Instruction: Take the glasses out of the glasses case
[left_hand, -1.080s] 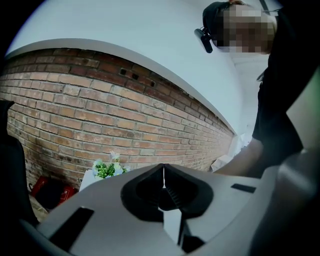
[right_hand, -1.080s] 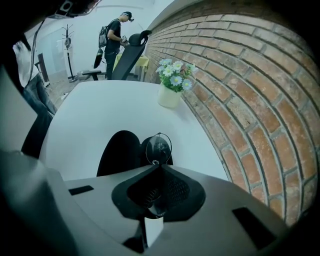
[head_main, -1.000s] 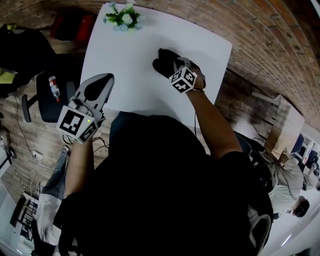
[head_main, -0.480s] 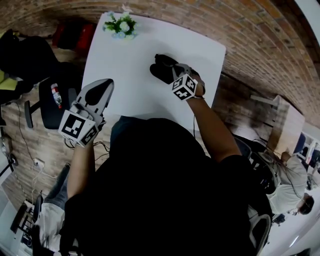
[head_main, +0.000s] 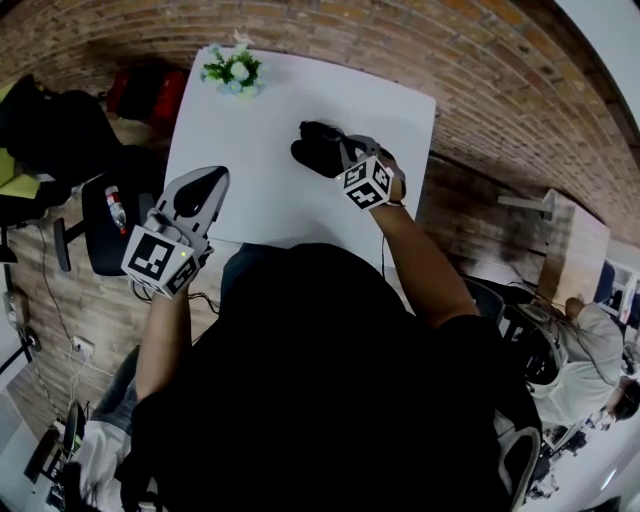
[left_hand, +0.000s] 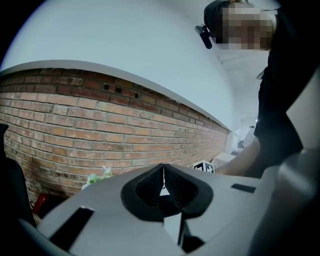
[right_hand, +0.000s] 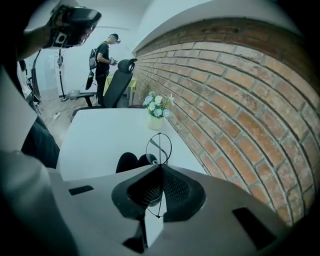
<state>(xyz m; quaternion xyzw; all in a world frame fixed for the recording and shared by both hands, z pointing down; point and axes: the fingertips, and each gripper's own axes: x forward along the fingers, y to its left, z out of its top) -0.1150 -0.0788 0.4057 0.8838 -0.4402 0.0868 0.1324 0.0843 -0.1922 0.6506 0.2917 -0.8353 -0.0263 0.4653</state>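
Glasses (right_hand: 159, 148): thin dark wire frame. We see one round rim standing upright, its lower part pinched in the right gripper (right_hand: 160, 169), on our side of the flower pot (right_hand: 155, 114). Glasses case (right_hand: 131, 161): black, rounded, lying well apart from that pot, directly beneath the glasses. We cannot tell whether it is open.

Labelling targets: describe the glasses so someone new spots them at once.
On the white table, at the edge along the brick wall, the right gripper sits shut beside a black case. The glasses stick out of its jaws: a thin round wire rim, see-through, unlike the solid dark case and the flower pot farther along.
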